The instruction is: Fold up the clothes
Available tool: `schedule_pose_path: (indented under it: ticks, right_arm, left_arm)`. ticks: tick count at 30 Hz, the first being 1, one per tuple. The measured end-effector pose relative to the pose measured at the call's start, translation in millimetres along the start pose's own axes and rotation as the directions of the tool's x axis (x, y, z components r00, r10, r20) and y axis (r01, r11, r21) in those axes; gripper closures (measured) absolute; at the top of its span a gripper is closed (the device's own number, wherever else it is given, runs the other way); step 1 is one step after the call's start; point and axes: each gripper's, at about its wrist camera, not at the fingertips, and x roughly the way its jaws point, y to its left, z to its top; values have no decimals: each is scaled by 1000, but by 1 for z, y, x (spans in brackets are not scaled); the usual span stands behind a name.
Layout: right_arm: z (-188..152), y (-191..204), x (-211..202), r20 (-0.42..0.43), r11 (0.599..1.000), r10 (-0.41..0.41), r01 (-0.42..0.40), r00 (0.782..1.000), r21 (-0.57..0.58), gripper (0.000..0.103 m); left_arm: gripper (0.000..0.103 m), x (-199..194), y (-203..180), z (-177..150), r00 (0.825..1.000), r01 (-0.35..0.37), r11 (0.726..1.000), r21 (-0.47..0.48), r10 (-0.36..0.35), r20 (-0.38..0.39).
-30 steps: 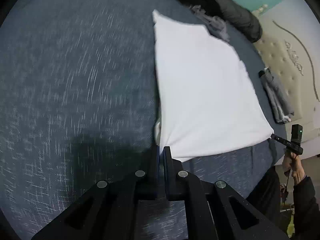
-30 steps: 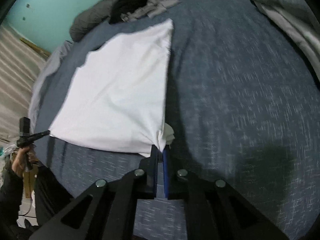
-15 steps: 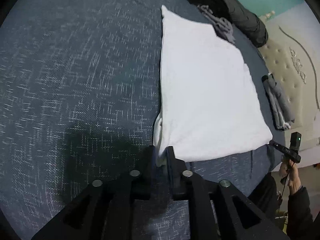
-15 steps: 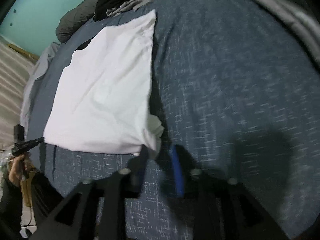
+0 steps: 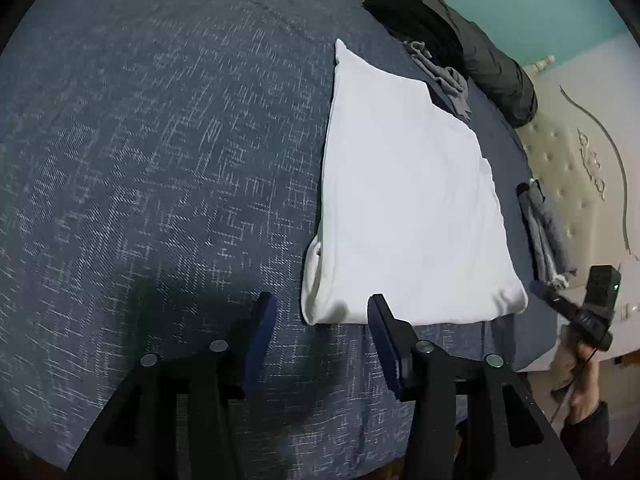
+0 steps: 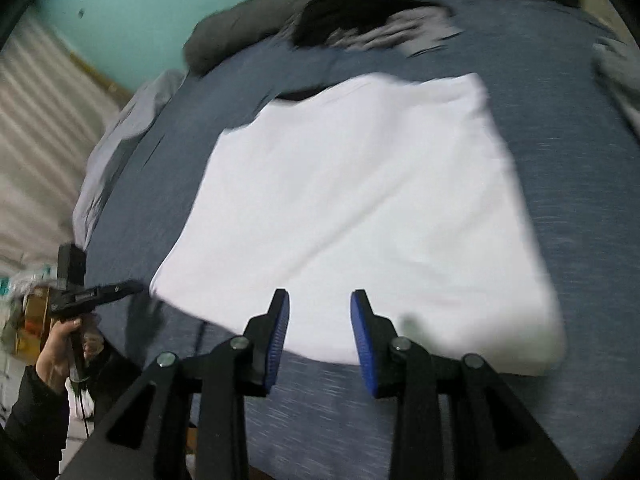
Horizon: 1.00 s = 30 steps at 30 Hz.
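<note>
My left hand-held gripper [image 5: 320, 312] is opening, empty, the white shirt's [image 5: 408, 208] corner just ahead; my right hand-held gripper [image 6: 320, 304] hangs part-open over its near edge.

Both wrist views look steeply down, close over the bed [image 5: 140, 160], sharing the white garment [image 6: 360, 208].

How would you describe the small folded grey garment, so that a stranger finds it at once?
Start from the blue-grey bed cover and the large white folded garment on it. Between that garment and the cream tufted headboard lies the small folded grey garment, a narrow neat bundle. The other grey clothes lie crumpled, further away.
</note>
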Motion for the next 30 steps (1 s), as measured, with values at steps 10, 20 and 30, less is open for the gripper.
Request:
schedule_pose_path:
  ticks: [10, 20, 30]
  right_arm:
    - [-10, 25, 66, -95, 999, 23, -18, 995, 44, 71]
    - [-14, -18, 37, -62, 996, -20, 26, 998, 86, 71]
    - [-12, -45, 3, -9, 994, -30, 31, 1000, 109, 71]
  left_arm:
    - [41, 18, 15, -6, 999, 46, 993, -105, -48, -19]
    - [42, 33, 1, -4, 998, 60, 993, -99, -59, 22]
    - [91, 45, -14, 4, 999, 46, 997, -68, -45, 16]
